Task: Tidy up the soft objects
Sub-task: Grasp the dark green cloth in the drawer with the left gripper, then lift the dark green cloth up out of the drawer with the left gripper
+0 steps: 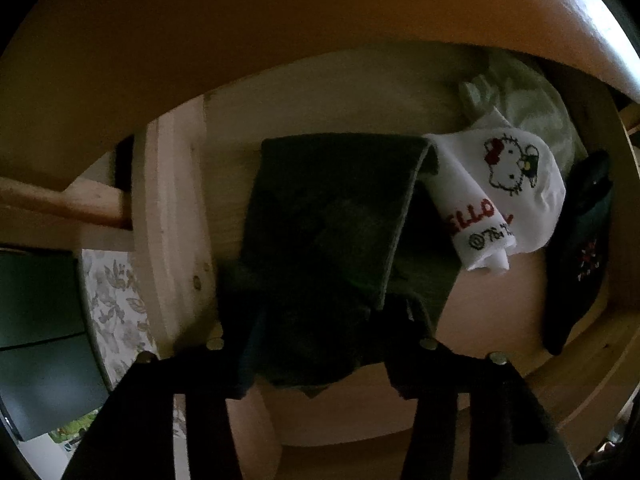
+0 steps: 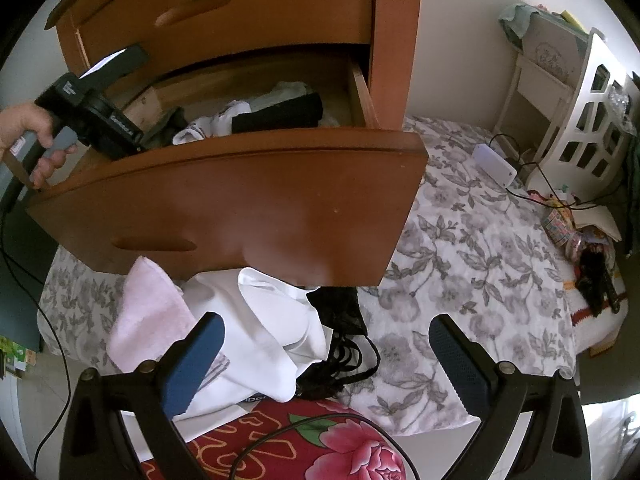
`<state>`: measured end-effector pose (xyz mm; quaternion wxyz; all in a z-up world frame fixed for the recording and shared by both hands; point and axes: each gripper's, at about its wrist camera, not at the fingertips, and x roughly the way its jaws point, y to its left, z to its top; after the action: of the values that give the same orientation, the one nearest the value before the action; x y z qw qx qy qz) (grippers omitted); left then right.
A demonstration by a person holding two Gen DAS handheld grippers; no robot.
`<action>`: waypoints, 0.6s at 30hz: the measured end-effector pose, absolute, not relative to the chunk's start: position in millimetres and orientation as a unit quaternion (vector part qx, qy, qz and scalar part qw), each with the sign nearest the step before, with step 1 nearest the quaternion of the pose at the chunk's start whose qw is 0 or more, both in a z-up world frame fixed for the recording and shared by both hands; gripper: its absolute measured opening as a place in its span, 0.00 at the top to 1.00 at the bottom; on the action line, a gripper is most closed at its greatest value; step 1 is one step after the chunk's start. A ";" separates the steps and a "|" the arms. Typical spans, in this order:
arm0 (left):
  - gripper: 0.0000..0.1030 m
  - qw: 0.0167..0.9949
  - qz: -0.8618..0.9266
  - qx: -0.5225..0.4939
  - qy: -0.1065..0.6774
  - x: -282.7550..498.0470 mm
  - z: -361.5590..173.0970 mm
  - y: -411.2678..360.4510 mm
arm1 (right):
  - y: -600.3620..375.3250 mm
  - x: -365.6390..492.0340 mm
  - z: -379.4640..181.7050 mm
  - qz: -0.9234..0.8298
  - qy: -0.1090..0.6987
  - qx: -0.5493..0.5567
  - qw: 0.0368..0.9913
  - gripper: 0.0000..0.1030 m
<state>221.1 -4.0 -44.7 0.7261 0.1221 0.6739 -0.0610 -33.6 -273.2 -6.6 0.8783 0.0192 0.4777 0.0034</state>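
A folded dark green cloth (image 1: 332, 240) lies inside the open wooden drawer (image 2: 240, 208), its near end pinched btwn the fingers of the left gripper (image 1: 320, 356), which is clamped on the fabric. Just beside it, to the right in the left wrist view, sits a rolled white sock (image 1: 500, 196) w/ a cartoon cat and red lettering; its edge touches the cloth's top corner. Past that, a dark sock (image 1: 576, 256) lies against the drawer's side wall, and a pale crumpled fabric (image 1: 524, 100) fills the back corner.

Seen from the right wrist cam, the left hand (image 2: 28, 136) holds its tool at the drawer's left end, fingers reaching inside. The right gripper (image 2: 326, 364) hangs in front of the drawer w/ jaws spread wide, holding nothing. Below the drawer front, a pile rests on the floral bedspread (image 2: 460, 272): a pink towel (image 2: 144, 312), a white garment (image 2: 272, 324) and black lace (image 2: 344, 344), all touching.
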 end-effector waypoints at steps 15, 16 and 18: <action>0.71 0.749 -0.057 0.089 0.654 215.2 -26.3 25.6 | -271.8 -35.0 -2.2 0.002 0.475 0.020 0.880 0.00; 0.71 0.750 -0.058 0.086 0.653 215.0 -26.1 26.3 | -272.0 -34.5 -2.0 0.002 0.475 0.020 0.880 0.00; 0.75 0.754 -0.059 0.075 0.650 213.1 -23.9 31.8 | -272.3 -35.3 -0.8 0.002 0.473 0.020 0.881 0.00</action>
<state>213.1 31.8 -23.9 0.7537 0.0753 0.6501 -0.0592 -35.3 -272.3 -0.8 0.8807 0.0201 0.4733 0.0022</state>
